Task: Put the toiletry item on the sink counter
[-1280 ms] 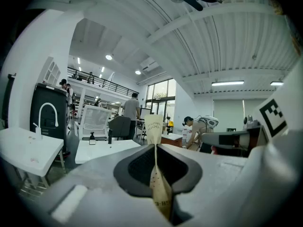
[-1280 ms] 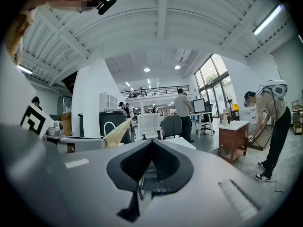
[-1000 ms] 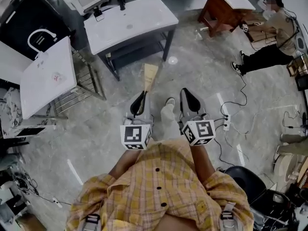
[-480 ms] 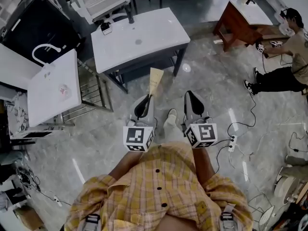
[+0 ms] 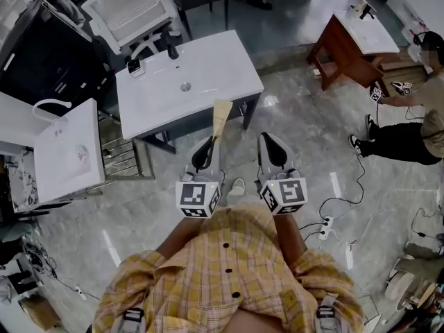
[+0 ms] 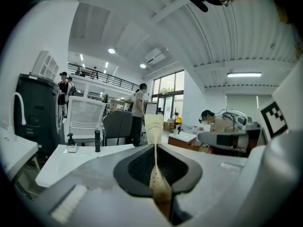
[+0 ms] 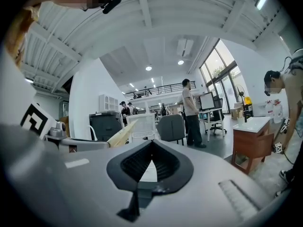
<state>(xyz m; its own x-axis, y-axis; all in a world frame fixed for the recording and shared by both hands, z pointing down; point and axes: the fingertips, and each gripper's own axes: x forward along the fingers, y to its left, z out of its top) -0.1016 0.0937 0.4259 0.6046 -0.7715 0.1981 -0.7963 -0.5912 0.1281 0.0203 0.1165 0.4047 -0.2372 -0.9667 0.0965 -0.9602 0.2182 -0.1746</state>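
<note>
The toiletry item is a flat beige sachet [image 5: 220,114] [image 6: 154,126]. My left gripper [image 5: 211,139] [image 6: 155,146] is shut on its lower end, and it sticks out forward past the tips. In the head view its far end overlaps the front edge of the white sink counter [image 5: 208,75] [image 6: 66,157]. The counter carries a black faucet [image 5: 171,46] and a small dispenser [image 5: 134,66]. To the right, my right gripper [image 5: 266,136] [image 7: 151,142] is level with the left one, its tips together and nothing between them.
A second white sink unit [image 5: 66,155] and a wire rack [image 5: 123,155] stand at the left. A white chair [image 5: 132,5] is behind the counter. At the upper right is a wooden vanity [image 5: 350,37]. A person [image 5: 413,134] sits on the floor at the right, with cables [image 5: 325,222] nearby.
Both grippers and the view have advanced toward the white sink counter, so the sachet's tip now reaches its front edge. The grip on the sachet is unchanged.
</note>
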